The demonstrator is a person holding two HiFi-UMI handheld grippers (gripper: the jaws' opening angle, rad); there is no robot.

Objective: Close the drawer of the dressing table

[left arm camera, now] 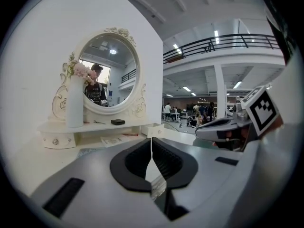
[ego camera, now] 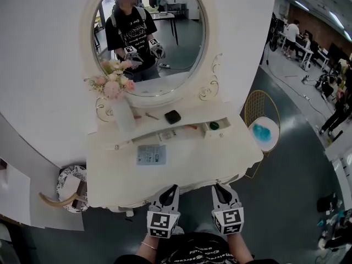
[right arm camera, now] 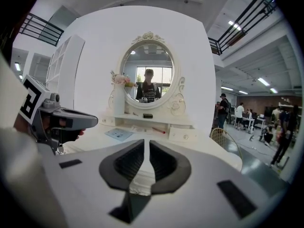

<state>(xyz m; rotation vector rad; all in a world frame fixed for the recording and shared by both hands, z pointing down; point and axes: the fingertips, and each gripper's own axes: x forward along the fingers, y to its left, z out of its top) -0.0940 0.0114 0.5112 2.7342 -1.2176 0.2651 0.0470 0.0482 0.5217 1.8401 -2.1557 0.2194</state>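
Obs.: the drawer (ego camera: 216,126) is seen pulled out at the right end of the raised shelf under the oval mirror (ego camera: 159,43). It lies ahead of both grippers across the tabletop, somewhat nearer the line of the right gripper (right arm camera: 147,148) than of the left gripper (left arm camera: 152,146). A small green object is seen inside it.

Grippers: both are held at the near edge of the dressing table (ego camera: 220,164), well short of the drawer. On each, the jaws are drawn together to a thin slit and nothing is held between them.

Handling (judged, not tested): the drawer is small and shallow, painted white, rigid, probably light. It is expected to slide with little force. A flat push on the front panel beside its small knob (right arm camera: 186,137) is judged sufficient, so no grasp is needed. An off-centre push could skew it in its runners.

Materials: the table is glossy cream-white with scalloped edges and scroll carving around the mirror. A tall smooth white vase (ego camera: 124,117) of pink flowers stands at the shelf's left, with a small matt black box (ego camera: 172,116) between it and the drawer.
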